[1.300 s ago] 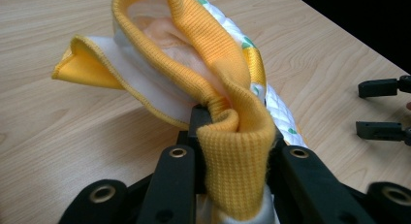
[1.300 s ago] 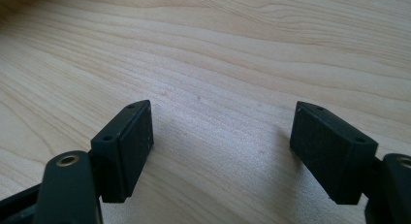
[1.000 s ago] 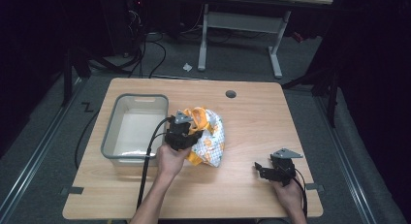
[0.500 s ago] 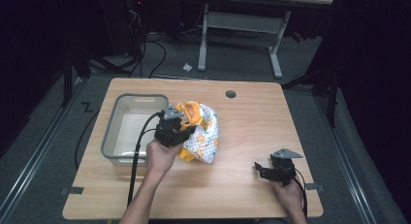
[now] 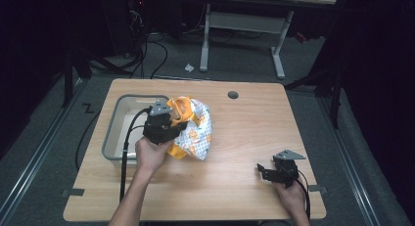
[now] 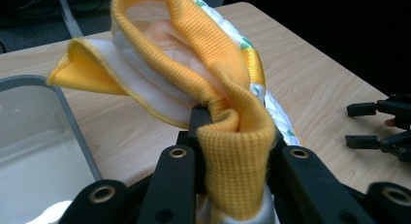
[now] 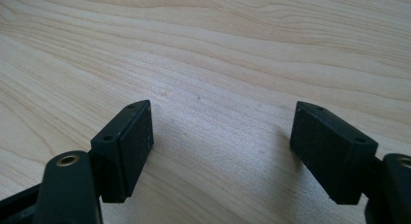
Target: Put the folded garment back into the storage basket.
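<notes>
Partly hidden behind the left gripper (image 5: pixel 169 124) and the hand (image 5: pixel 150 153) that holds it, the garment (image 5: pixel 195 129) is a bunched white cloth with an orange-and-green print and yellow ribbed trim. It lies on the wooden table (image 5: pixel 244 133) just beside the right rim of the grey tub (image 5: pixel 113 135), and what kind of clothing it is cannot be made out from above. In the left gripper view the jaws are pressed together on a fold of the yellow ribbed trim (image 6: pixel 232 136); the tips themselves are buried in the fabric, and the lower edge of the cloth is cut off by the bottom of the frame. A curved band of the same trim loops up and away beyond the pinch, with soft white lining inside it. The tub's corner (image 6: pixel 72 122) sits at the left of that view, its floor pale and glossy.

Near the table's front right corner, well apart from the garment, the right gripper (image 5: pixel 266 171) rests low over bare wood, held by the other hand (image 5: pixel 292 194), whose forearm is cut off by the bottom edge. Its jaws are spread wide with nothing between them, as the right gripper view shows, the wood grain plain in the gap. A round hole (image 5: pixel 233 95) marks the table's far side. Beyond the table, desk legs (image 5: pixel 278 59) and loose cables (image 5: pixel 147 50) lie in deep shadow, hard to read.
</notes>
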`<state>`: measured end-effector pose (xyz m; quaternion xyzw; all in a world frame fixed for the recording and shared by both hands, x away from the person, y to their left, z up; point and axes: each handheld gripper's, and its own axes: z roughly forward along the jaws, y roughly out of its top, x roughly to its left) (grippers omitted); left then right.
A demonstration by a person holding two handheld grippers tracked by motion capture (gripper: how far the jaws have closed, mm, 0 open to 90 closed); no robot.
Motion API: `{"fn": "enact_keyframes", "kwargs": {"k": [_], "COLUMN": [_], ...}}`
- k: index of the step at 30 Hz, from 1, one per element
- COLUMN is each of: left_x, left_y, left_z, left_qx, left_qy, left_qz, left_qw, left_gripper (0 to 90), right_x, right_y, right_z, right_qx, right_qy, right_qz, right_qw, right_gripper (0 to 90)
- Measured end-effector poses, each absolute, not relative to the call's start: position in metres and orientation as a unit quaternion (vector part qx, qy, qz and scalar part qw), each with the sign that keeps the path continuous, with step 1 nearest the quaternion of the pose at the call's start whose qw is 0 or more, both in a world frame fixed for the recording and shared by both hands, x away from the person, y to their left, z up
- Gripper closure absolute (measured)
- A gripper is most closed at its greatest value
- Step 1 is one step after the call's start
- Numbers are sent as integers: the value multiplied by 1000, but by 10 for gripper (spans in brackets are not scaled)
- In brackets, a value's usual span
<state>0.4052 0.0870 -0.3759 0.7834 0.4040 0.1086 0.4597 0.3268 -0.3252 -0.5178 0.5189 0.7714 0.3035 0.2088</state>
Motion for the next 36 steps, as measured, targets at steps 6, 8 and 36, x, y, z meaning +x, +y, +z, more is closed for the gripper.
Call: {"fn": "enact_keyframes", "kwargs": {"k": [6,8,36], "left_x": [413,414,422], "left_y": [103,108,163], "left_z": [-378,-377,-372], "left_qx": [772,771,752], "left_qy": [420,422,455], "left_qz": [99,101,122], "left_qw": [466,466,461], "left_gripper": [756,756,755], "right_x": [327,327,327], "right_y": [-325,-325,-325], "right_z": [-518,-518,-518], "right_qx": [519,519,520], "right_qy": [771,771,771], "right_qz": [303,304,303], "right_qw": [209,209,209], "right_gripper": [238,239,239]}}
